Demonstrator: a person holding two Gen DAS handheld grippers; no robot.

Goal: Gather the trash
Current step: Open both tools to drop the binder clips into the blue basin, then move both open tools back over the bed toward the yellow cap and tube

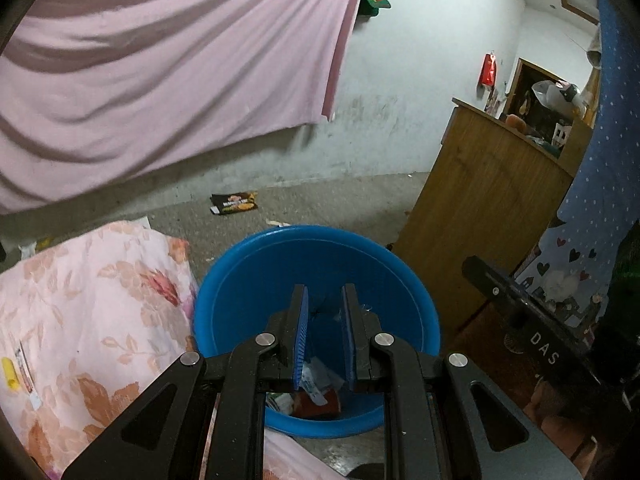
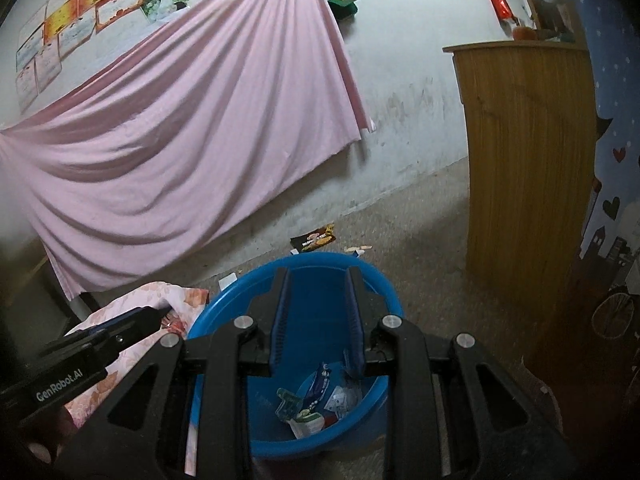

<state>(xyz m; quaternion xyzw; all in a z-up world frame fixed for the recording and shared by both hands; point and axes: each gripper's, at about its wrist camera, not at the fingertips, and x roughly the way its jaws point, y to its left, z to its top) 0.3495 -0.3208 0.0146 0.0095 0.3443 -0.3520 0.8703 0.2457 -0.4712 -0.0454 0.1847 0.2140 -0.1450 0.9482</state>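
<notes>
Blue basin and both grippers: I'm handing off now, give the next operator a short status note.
Left gripper: over the blue basin, jaws only slightly apart, nothing visibly held between them.
Right gripper: also over the basin, jaws open wider, empty.
Done: several wrappers already lie in the bottom of the basin.
Left: a black snack packet on the floor near the wall, and a small pale scrap on the floor just beyond the basin's far rim. A yellow item lies on the floral bedding; I cannot tell whether it is trash.
</notes>
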